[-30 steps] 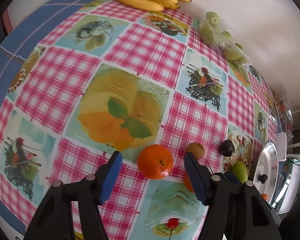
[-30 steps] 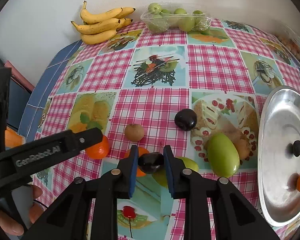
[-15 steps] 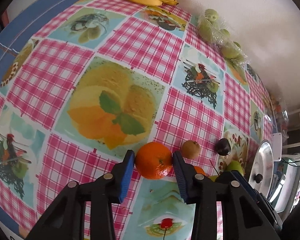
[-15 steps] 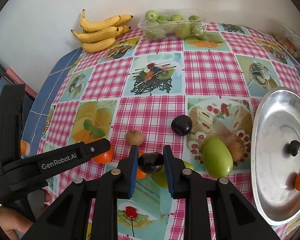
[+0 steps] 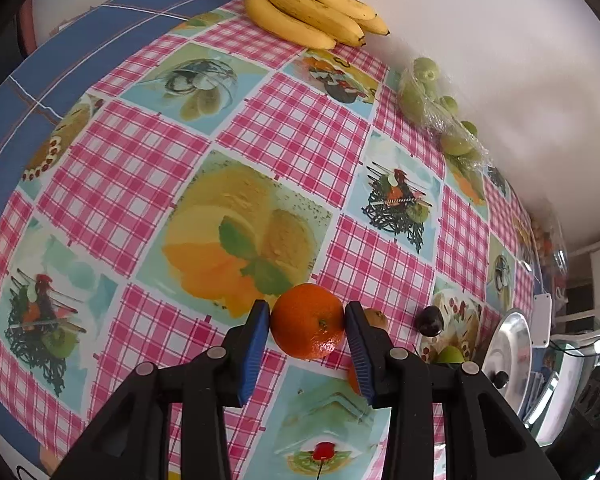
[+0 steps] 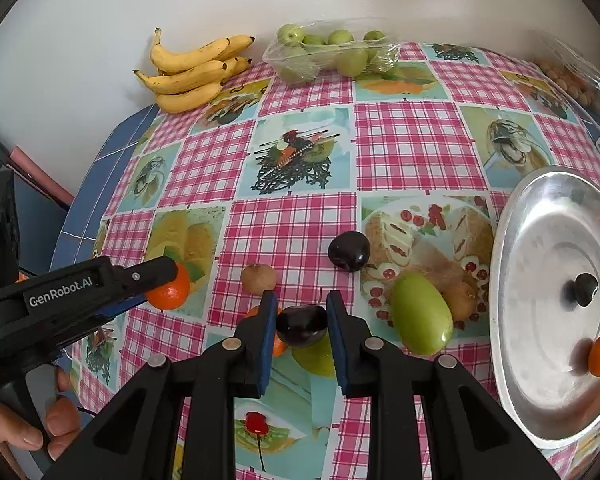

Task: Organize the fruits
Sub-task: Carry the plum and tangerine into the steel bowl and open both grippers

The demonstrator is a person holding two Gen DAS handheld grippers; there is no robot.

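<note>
Left gripper (image 5: 307, 326) level and low over tabletop (image 5: 292, 128), clamped on orange (image 5: 307, 327). Right gripper (image 6: 301, 322) likewise, pinching dark plum (image 6: 301, 325).

Your left claw (image 5: 307, 322) reaches low over the counter, its two blue pads (image 5: 255, 346) pressed against either side of an orange (image 5: 307, 327); seen from the right wrist, its black arm comes in from the counter's left edge, with your bare left hand (image 6: 28, 426) wrapped around the handle below. Your right claw (image 6: 301, 326) sits near the front edge of the counter, pointing toward the back wall, its pads (image 6: 268, 340) closed on a dark plum (image 6: 301, 325) held level between them.
</note>
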